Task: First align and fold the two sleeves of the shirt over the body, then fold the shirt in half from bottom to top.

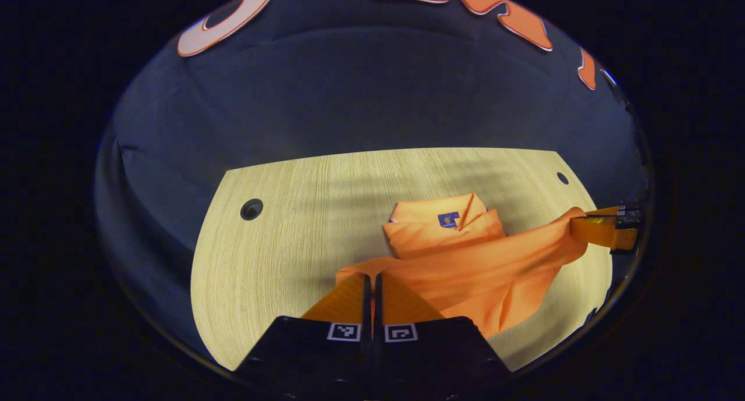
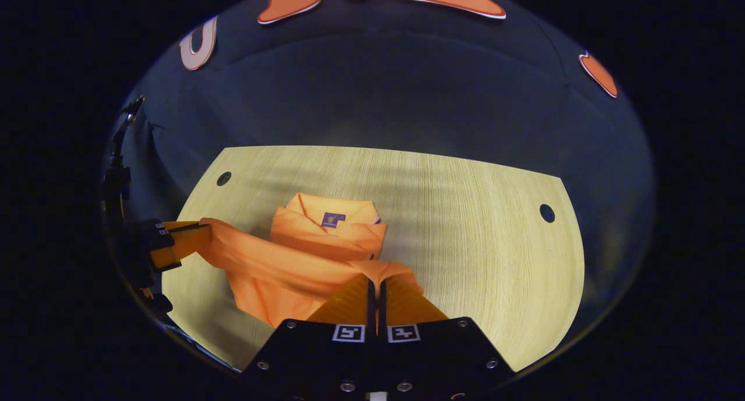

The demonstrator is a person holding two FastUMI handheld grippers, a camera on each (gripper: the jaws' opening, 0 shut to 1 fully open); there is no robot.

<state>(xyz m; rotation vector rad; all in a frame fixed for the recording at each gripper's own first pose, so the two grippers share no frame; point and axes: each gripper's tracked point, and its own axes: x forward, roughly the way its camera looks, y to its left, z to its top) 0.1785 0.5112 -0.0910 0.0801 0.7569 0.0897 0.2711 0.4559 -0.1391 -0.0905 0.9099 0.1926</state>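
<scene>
An orange polo shirt lies on a light wooden table, collar and blue neck label toward the far side. My left gripper is shut on one corner of the bottom hem. In the left gripper view the right gripper pinches the other hem corner at the right. The hem hangs stretched between them, raised above the table over the shirt's body. In the right gripper view my right gripper is shut on the shirt, and the left gripper holds the cloth at the far left.
The table has round cable holes near its far corners, also seen in the right gripper view. Dark booth cloth rises behind the table's far edge. Bare wood lies to the shirt's right.
</scene>
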